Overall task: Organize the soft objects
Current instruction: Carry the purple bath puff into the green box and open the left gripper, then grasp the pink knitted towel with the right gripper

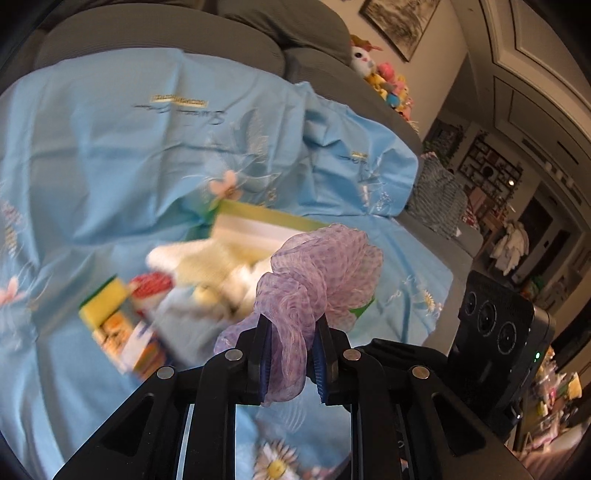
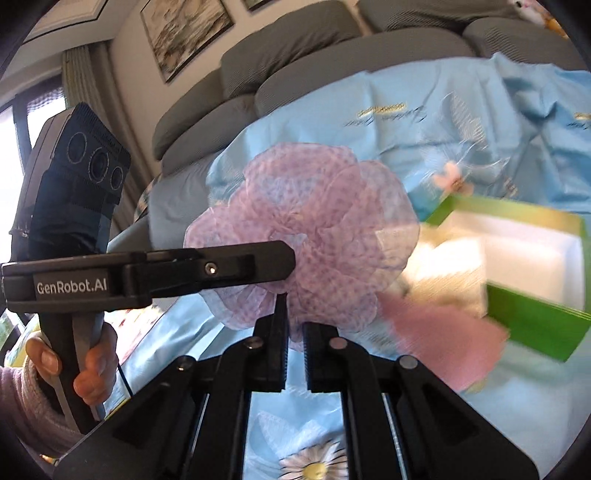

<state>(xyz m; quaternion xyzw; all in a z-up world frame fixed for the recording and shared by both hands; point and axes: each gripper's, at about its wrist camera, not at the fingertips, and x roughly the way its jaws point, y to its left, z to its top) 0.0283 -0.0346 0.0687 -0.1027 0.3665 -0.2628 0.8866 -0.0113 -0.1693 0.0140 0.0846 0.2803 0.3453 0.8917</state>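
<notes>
2 grippers, left gripper (image 1: 291,332), right gripper (image 2: 294,325), pinching lilac mesh pouf (image 2: 306,232) edges

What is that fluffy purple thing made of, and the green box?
The purple puff looks like thin mesh or netting, matte and see-through, gathered into ruffles; tiny dots show and blue cloth shines through its edges. The green box looks like smooth cardboard, white inside, with flat stiff walls, though blur hides details.

Grey sofa (image 1: 155,40) w/ blue floral sheet (image 1: 110,155), framed pics (image 2: 184,33).

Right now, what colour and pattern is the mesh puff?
The mesh puff is pale lilac with small darker purple dots, clearest in the right wrist view.
</notes>
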